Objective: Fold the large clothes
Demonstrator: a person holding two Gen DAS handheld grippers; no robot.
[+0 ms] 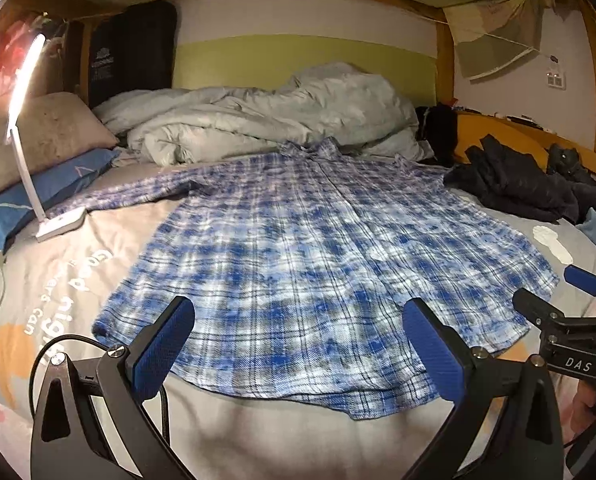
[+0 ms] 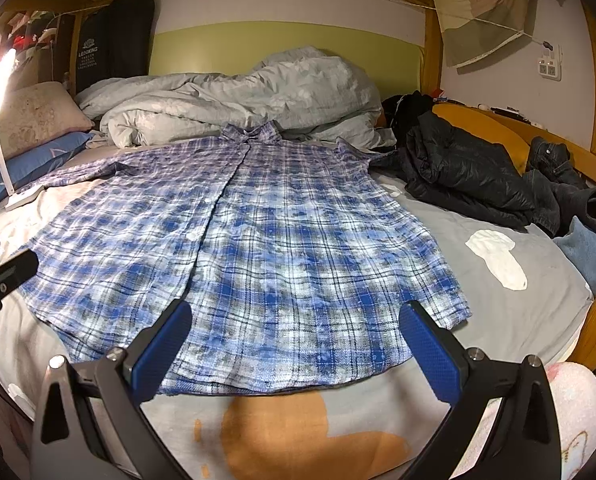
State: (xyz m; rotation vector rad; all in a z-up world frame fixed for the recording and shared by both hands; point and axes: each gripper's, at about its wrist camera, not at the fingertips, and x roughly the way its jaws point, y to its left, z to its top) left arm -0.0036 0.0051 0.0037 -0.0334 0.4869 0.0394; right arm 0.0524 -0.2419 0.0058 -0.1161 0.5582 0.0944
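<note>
A blue and white plaid shirt lies spread flat on the grey bed sheet, collar toward the far end and hem toward me. My left gripper stands open just above the hem, nothing between its blue pads. Over the hem's right part my right gripper is open too and holds nothing. In the left wrist view the right gripper shows at the right edge, held by a hand. The left sleeve stretches out toward the lamp; the right sleeve is mostly hidden.
A crumpled grey duvet is piled at the far end. Dark jackets lie to the right along the wooden bed rail. A lit white desk lamp and pillows sit on the left. A white sock lies right of the shirt.
</note>
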